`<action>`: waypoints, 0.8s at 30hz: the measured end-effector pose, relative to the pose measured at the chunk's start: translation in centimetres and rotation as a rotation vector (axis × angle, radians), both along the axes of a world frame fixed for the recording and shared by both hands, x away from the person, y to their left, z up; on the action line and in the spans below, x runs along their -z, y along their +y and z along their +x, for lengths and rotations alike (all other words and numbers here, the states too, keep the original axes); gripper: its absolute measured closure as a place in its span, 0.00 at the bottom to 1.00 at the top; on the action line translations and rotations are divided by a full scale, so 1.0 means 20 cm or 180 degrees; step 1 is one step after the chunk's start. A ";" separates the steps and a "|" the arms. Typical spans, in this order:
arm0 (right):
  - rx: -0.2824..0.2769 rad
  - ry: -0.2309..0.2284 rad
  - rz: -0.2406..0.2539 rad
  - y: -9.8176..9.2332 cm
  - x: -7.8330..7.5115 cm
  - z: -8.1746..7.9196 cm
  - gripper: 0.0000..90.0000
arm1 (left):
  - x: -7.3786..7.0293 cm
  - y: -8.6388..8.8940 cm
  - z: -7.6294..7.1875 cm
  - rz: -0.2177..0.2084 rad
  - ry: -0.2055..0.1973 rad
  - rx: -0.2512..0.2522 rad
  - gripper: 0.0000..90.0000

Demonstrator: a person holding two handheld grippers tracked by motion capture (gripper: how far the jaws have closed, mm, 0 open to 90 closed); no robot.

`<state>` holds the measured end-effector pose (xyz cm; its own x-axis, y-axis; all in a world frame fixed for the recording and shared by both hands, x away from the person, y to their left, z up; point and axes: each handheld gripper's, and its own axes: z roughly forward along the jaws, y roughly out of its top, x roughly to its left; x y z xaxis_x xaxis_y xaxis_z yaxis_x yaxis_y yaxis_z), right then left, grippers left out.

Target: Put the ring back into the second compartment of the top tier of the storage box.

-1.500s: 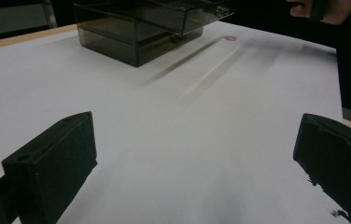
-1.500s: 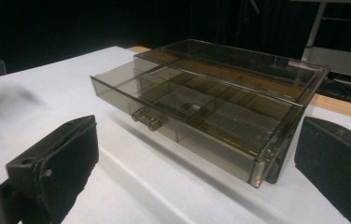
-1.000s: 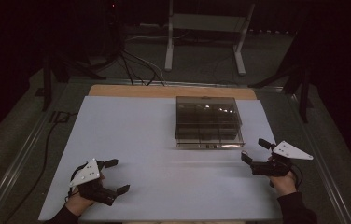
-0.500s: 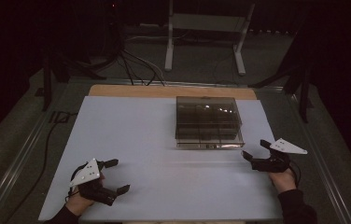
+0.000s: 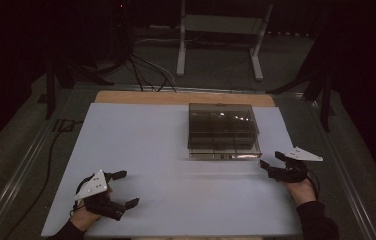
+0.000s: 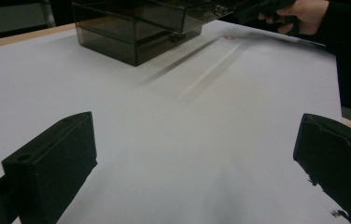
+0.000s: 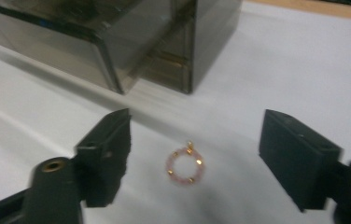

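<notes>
A small ring of pink beads with gold ones, a bracelet [image 7: 185, 165], lies flat on the white sheet. My right gripper [image 7: 197, 127] stands over it, one jaw on each side and neither pad touching it; the jaws have just been closing. A smoky see-through drawer box [image 5: 222, 131] stands just beyond, and the right gripper [image 5: 270, 160] sits off its front right corner. My left gripper [image 5: 128, 188] rests at the near left, open with nothing between its jaws. In the left gripper view the box [image 6: 136, 28] and the other hand [image 6: 304, 11] show far off.
A white sheet [image 5: 151, 145] covers the table, with a wooden strip [image 5: 126, 97] along the back edge. On the dark floor behind stand a metal frame [image 5: 216, 25] and loose cables [image 5: 141, 70]. A cable [image 5: 56, 145] runs down the table's left side.
The right gripper has sunk a little toward the sheet by the box's front right corner, and its jaws stand narrower than before. The left gripper has stayed still.
</notes>
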<state>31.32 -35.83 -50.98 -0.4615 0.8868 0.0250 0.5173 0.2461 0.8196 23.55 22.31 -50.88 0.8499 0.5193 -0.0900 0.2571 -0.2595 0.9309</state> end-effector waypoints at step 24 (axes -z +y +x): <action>0.0052 0.0332 -0.0266 0.04 0.07 0.06 0.83 | 0.00 0.00 0.00 0.0015 -0.0004 0.0002 0.01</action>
<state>32.45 -34.95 -52.38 -0.4457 0.8952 -0.0023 0.6033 0.3022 0.7380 23.57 22.33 -50.91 0.8504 0.5190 -0.0865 0.2558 -0.2640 0.9300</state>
